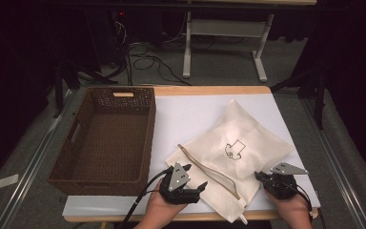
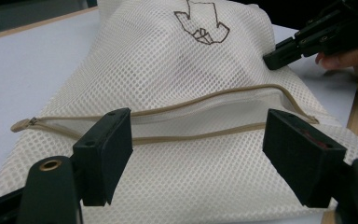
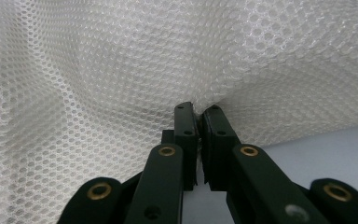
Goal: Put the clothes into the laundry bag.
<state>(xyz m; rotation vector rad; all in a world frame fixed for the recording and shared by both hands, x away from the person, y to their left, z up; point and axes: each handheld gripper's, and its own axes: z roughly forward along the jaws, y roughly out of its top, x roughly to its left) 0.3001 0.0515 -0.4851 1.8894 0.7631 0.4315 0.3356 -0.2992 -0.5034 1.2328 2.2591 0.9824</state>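
A white mesh laundry bag [image 1: 233, 143] with a small dark line drawing lies on the white table sheet. Its tan zipper [image 1: 209, 172] runs along the near left side and is partly undone. My left gripper [image 1: 194, 176] stands open just in front of that zipper [image 2: 205, 100], with the bag [image 2: 168, 60] beyond its jaws and nothing between the pads. My right gripper [image 1: 259, 176] is at the bag's near right edge. In the right gripper view it [image 3: 200, 109] is shut, pinching a fold of the mesh [image 3: 121, 70]. The right gripper [image 2: 298, 46] also shows from the left gripper view.
A dark brown wicker basket [image 1: 148, 138] with nothing inside stands on the left of the table, close to the bag. The white sheet [image 1: 190, 112] covers the table, with the wooden edge [image 1: 205, 89] at the far side. A desk frame and cables are on the floor beyond.
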